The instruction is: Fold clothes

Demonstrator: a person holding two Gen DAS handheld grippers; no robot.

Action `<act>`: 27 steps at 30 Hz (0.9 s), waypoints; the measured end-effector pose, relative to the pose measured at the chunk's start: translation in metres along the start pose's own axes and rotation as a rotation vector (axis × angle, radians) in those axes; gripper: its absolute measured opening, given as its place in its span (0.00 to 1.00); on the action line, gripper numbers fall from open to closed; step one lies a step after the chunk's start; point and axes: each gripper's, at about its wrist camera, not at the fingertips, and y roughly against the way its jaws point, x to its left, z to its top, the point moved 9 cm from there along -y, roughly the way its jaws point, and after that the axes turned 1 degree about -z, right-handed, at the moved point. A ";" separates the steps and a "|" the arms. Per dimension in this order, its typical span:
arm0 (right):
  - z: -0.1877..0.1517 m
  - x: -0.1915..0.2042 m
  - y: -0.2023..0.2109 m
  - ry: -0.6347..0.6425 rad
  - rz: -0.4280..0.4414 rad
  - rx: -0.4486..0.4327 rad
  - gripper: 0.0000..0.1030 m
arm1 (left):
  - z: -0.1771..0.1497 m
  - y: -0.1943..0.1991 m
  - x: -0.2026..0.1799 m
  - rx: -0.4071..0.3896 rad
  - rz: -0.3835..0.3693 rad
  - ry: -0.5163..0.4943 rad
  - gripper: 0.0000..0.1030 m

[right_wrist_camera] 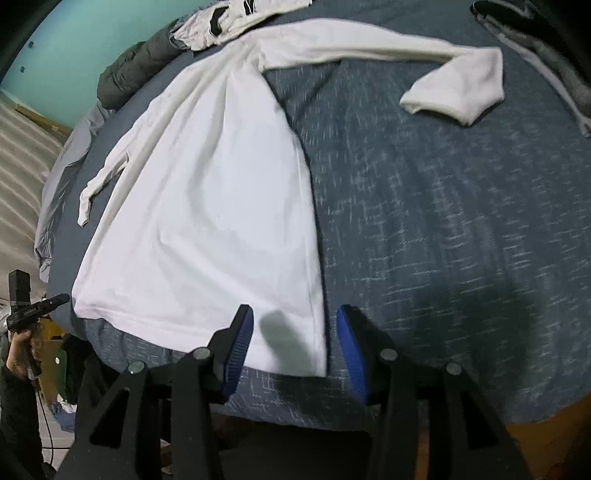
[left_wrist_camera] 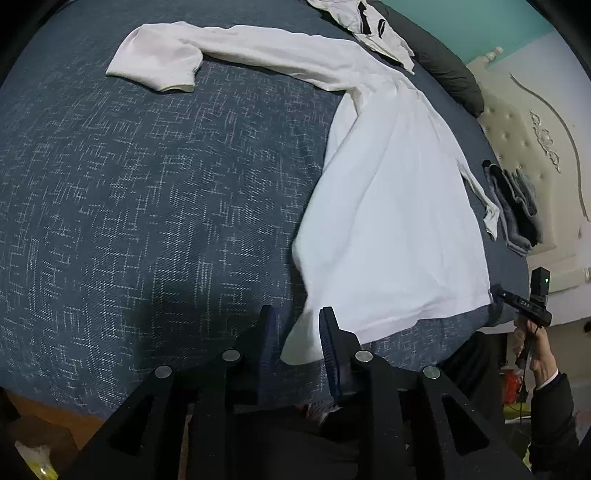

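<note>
A white long-sleeved shirt [left_wrist_camera: 391,221] lies flat on the blue bed cover [left_wrist_camera: 147,206], hem toward me, one sleeve stretched out to the left with its cuff folded back. My left gripper [left_wrist_camera: 297,317] is open, its fingers either side of the shirt's left hem corner. In the right wrist view the same shirt [right_wrist_camera: 207,206] lies with its other sleeve [right_wrist_camera: 454,79] stretched right. My right gripper [right_wrist_camera: 293,317] is open, its jaws straddling the right hem corner just above the cloth.
A white garment with black marks [left_wrist_camera: 369,26] and a dark jacket [left_wrist_camera: 450,74] lie at the far side of the bed. Folded grey and black clothes [left_wrist_camera: 517,206] sit by the cream headboard [left_wrist_camera: 535,122]. The bed's near edge is just below both grippers.
</note>
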 end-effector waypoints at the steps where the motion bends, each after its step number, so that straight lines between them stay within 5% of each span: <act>1: -0.001 0.001 -0.002 0.007 -0.005 0.006 0.31 | 0.000 0.000 0.002 0.001 0.002 0.003 0.26; 5: -0.002 0.004 -0.008 0.035 -0.020 0.021 0.04 | 0.001 -0.001 0.006 0.001 0.004 0.012 0.26; 11: 0.007 -0.016 0.022 0.011 -0.038 -0.056 0.03 | 0.000 -0.008 0.001 0.005 -0.015 0.015 0.37; 27: 0.006 -0.038 0.032 -0.018 -0.070 -0.080 0.03 | -0.007 -0.029 -0.024 0.026 -0.106 -0.007 0.40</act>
